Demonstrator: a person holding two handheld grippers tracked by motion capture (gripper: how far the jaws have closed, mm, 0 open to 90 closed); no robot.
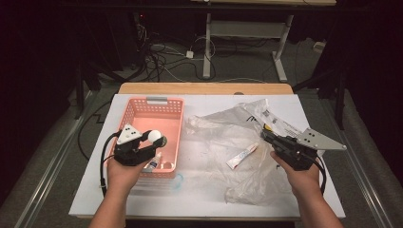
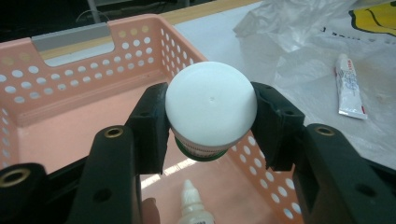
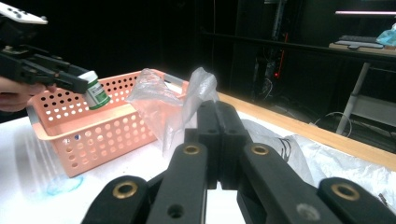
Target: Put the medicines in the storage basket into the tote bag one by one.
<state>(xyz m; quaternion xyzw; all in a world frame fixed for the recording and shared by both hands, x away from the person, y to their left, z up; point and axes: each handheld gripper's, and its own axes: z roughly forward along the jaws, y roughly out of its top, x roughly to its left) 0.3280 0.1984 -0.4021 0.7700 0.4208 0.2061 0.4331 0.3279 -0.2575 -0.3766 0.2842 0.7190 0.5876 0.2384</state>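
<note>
Bottle: a small white-capped bottle (image 2: 211,105) with a green band on its label sat clamped between the jaws of the left gripper (image 1: 153,140), held in the air over the basket's interior; in the right gripper view it showed at upper left, tilted, just above the basket's rim (image 3: 95,89).
Left gripper: its jaws were closed against both sides of the bottle's cap, at centre frame in the left gripper view; the left hand (image 1: 124,170) held it at lower left of the high view.
Basket: a pink perforated plastic basket (image 1: 173,124) with a grey handle stood left of centre on the table; a small white dropper bottle (image 2: 195,207) lay on its floor near the bottom edge of the left gripper view.
Bag: a crumpled clear plastic bag (image 1: 223,126) spread across the middle and right of the table, its edge rising just beside the basket.
Tube: a white tube with red print (image 1: 242,156) lay on the bag, right of the basket and apart from it.
Right gripper: the right gripper (image 1: 264,136) had its jaws fully together with a fold of the clear bag pinched between the tips; the right hand (image 1: 300,175) held it at lower right.
Table: a white tabletop (image 1: 199,194) with a wooden far edge.
</note>
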